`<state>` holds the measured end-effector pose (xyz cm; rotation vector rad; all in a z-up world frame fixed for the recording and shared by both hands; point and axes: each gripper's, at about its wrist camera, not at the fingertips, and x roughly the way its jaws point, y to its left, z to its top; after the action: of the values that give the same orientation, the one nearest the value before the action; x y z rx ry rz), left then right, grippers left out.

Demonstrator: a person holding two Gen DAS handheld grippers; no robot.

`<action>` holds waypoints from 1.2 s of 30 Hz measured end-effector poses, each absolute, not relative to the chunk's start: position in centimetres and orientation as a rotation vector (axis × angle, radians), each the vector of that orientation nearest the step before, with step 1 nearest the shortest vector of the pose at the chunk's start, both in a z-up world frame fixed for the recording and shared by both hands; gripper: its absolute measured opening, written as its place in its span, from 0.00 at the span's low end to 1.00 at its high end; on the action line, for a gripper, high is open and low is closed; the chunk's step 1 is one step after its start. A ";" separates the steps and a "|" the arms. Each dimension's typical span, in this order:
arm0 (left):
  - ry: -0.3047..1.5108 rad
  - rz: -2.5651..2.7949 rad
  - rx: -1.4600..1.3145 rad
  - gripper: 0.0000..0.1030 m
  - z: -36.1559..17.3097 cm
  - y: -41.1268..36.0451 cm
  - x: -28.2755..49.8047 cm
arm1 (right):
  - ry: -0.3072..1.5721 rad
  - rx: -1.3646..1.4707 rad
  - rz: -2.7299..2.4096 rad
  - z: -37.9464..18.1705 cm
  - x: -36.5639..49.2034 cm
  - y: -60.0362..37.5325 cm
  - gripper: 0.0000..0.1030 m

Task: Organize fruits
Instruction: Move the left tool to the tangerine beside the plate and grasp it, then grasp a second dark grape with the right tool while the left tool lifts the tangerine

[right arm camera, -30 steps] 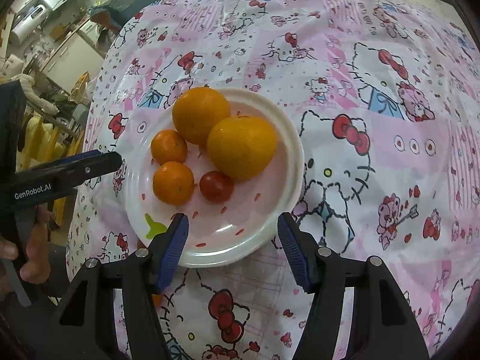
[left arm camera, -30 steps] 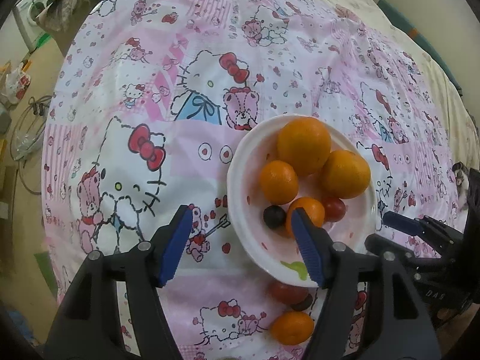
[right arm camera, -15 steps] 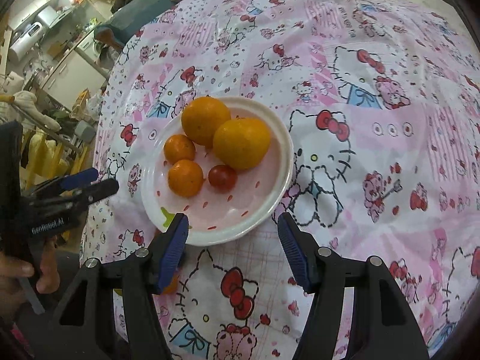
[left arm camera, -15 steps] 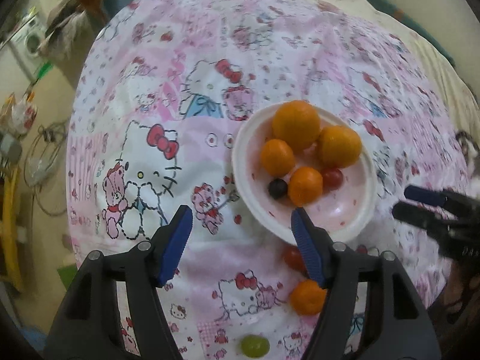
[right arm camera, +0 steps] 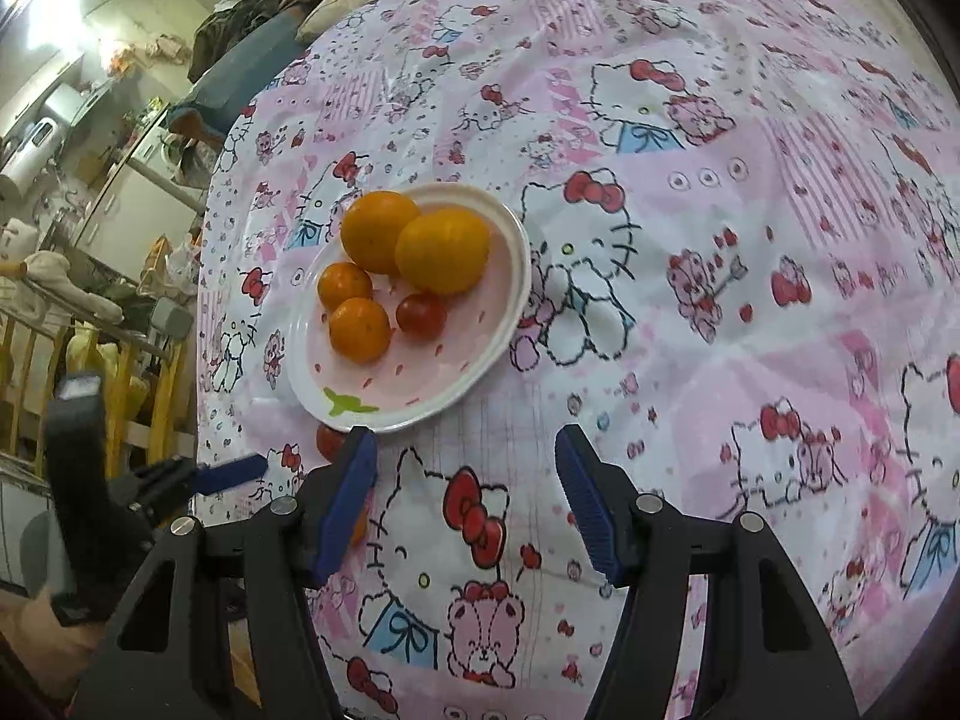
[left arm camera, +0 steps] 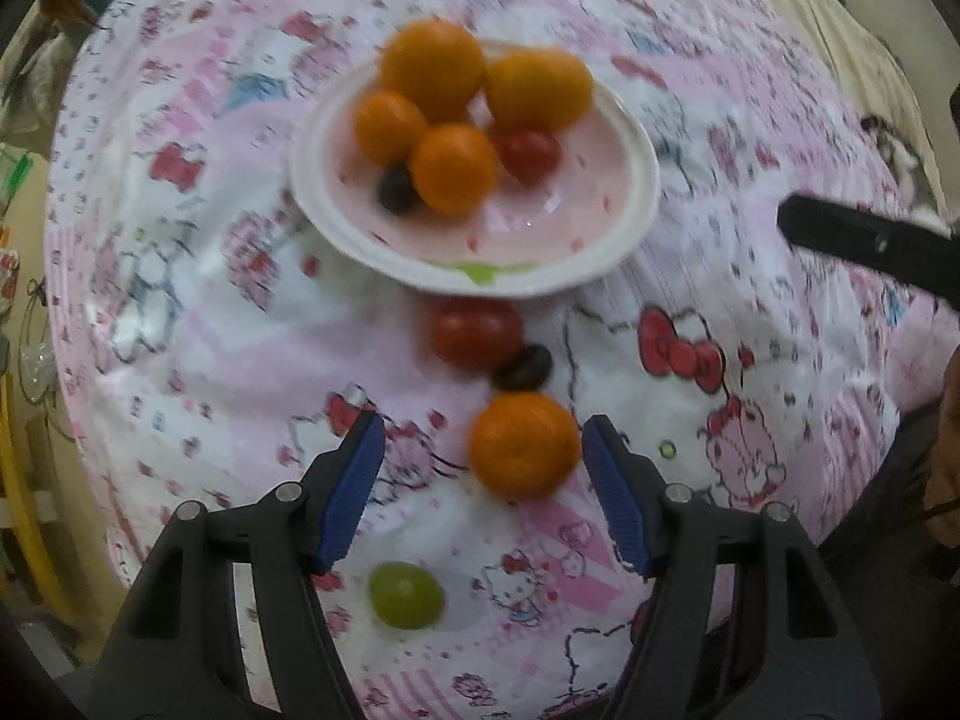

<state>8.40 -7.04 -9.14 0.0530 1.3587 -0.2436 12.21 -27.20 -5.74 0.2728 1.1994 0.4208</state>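
Observation:
A white plate [left arm camera: 624, 240] [right arm camera: 510, 312] on the pink Hello Kitty cloth holds several oranges, a red tomato [left arm camera: 531, 155] [right arm camera: 421, 315] and a dark grape [left arm camera: 396, 189]. Loose on the cloth near its front rim lie a red tomato [left arm camera: 477, 330], a dark grape [left arm camera: 525, 367], a small orange [left arm camera: 523, 444] and a green grape [left arm camera: 405, 594]. My left gripper [left arm camera: 483, 492] is open and empty, with the small orange between its fingertips, nearer the right finger. My right gripper [right arm camera: 465, 504] is open and empty over bare cloth in front of the plate.
The table's cloth-covered edge falls away at the left in both views. Household clutter and a wooden rail [right arm camera: 36, 360] stand beyond it. The left gripper shows in the right wrist view [right arm camera: 231, 474]; the right gripper's dark body crosses the left wrist view [left arm camera: 870, 246].
My left gripper has pulled back and swung towards the loose fruit; the small orange now sits between its fingers. My right gripper has drawn back from the plate. Both stay open.

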 end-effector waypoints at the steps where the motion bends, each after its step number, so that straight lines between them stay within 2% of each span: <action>1: 1.367 -0.247 0.061 0.63 -9.4 -7.3 8.3 | 1.196 0.274 0.420 -5.7 12.0 -27.4 0.63; 11: 1.417 -0.238 0.175 0.60 -12.1 -9.6 8.2 | 1.210 0.287 0.394 -6.5 11.4 -29.5 0.63; 13: 1.420 -0.235 0.194 0.48 -12.3 -10.0 8.2 | 1.209 0.291 0.391 -6.5 11.4 -29.6 0.63; 15: 1.424 -0.251 0.182 0.40 -12.5 -10.5 8.2 | 1.206 0.301 0.389 -6.4 11.5 -29.8 0.63; 22: 1.408 -0.241 0.198 0.38 -11.8 -10.4 7.8 | 1.196 0.286 0.393 -6.2 11.7 -29.4 0.63; 36: 1.296 -0.175 0.081 0.38 -4.8 -4.8 7.1 | 1.213 0.273 0.420 -6.4 11.6 -28.0 0.63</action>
<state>7.12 -4.81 -4.77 0.0807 1.2958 -0.1751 11.59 -27.98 -6.39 0.2733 1.2130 0.4198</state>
